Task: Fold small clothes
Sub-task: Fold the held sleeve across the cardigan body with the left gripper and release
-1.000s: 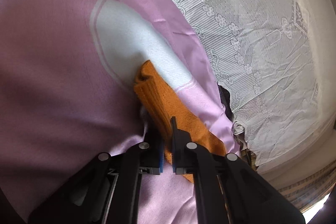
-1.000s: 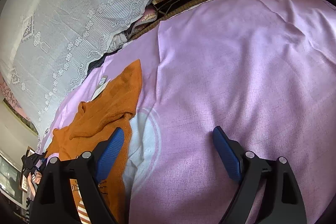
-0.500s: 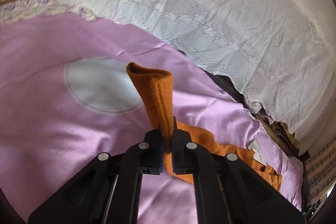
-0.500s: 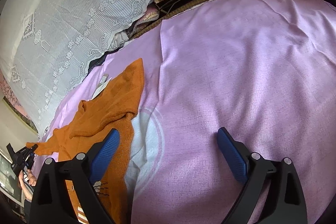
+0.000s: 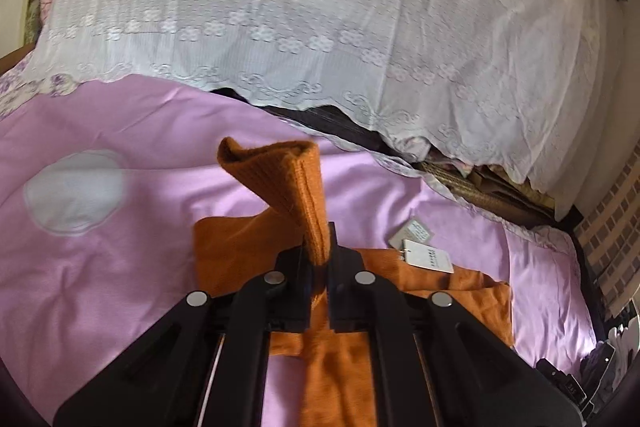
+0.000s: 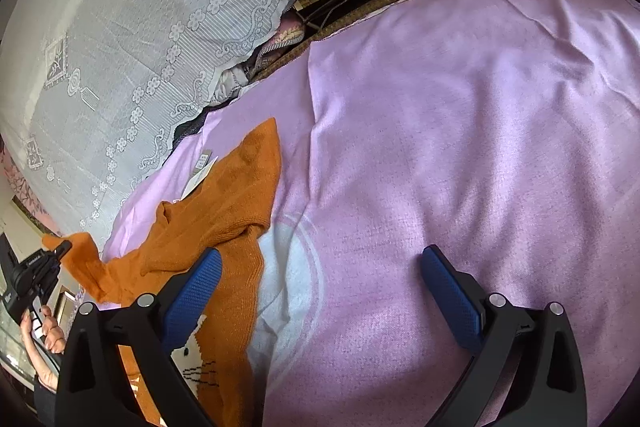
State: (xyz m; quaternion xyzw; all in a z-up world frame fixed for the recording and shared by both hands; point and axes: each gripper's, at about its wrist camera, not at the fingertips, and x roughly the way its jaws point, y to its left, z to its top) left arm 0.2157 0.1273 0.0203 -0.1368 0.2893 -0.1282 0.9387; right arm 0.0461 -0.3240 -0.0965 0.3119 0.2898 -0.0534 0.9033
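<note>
An orange knit sweater (image 6: 224,203) lies spread on the pink sheet, and a white animal figure (image 6: 192,351) shows on its front. My left gripper (image 5: 319,259) is shut on one sleeve, whose cuff (image 5: 280,171) sticks up past the fingers, lifted off the sheet. The right wrist view shows that same gripper (image 6: 60,249) at the far left, holding the sleeve (image 6: 80,255) in the air. My right gripper (image 6: 320,291) hovers still over the sheet with its jaws opening wide. Nothing is between its blue pads (image 6: 452,295); the sweater's edge lies beneath the left one.
Paper tags (image 5: 428,255) hang at the sweater's neck. The pink sheet (image 6: 460,107) carries a white round patch (image 5: 74,195). A white lace cover (image 5: 320,7) is heaped along the far side, with a dark gap and woven mat (image 6: 360,15) beside it. A person's hand (image 6: 44,327) holds the left gripper.
My left gripper has risen and swung across with the sleeve, lifting it off the sheet, and has rolled. The right gripper's jaws have spread wider; that hand stayed put.
</note>
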